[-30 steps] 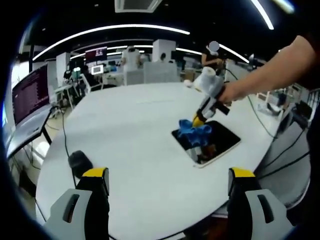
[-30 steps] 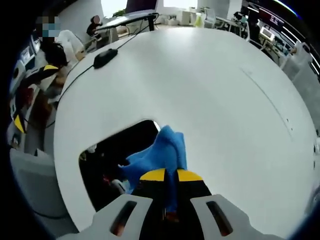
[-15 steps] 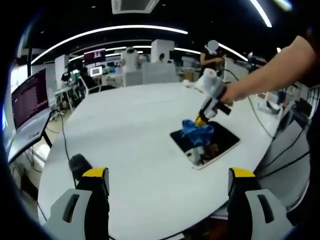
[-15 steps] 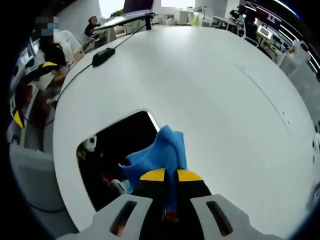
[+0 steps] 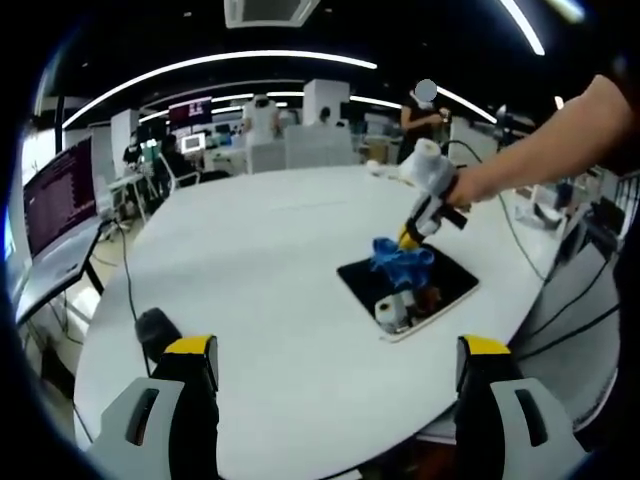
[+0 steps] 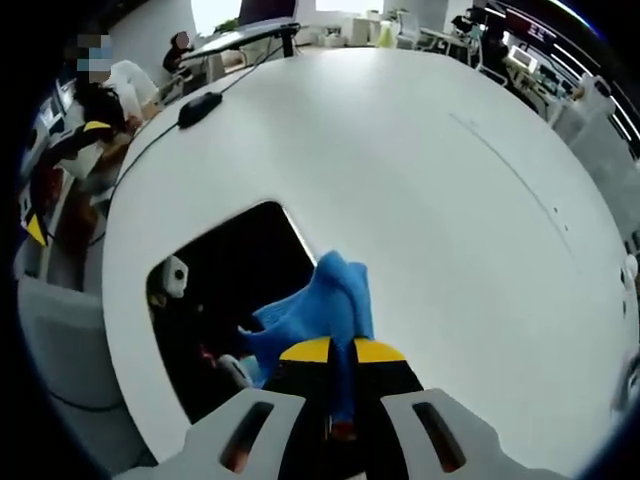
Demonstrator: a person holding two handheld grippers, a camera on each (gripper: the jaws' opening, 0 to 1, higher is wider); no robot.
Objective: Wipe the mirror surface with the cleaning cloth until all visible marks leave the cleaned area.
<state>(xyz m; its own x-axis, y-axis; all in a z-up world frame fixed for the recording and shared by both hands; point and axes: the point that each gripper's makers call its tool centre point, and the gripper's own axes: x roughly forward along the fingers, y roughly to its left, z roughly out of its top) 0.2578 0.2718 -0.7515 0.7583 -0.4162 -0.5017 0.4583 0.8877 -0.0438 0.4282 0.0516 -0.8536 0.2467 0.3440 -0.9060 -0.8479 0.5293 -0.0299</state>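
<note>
Round white desk (image 5: 270, 300), large, bare apart from black mouse-like object (image 5: 158, 325) at 8 o'clock of left gripper view.

Mirror (image 5: 440, 272) flat on desk near edge, 3 o'clock of left gripper view, dark reflective face up.

Cleaning cloth (image 6: 320, 305), blue, bunched, pressed on mirror.

Right hand-held gripper (image 6: 332, 352) clamped on cloth. Left hand-held gripper (image 5: 335, 360) jaws apart, empty, well clear of mirror.

Progress: wiping mid-course, by judgement. Marks too small to tell; remaining area unconfirmed.
</note>
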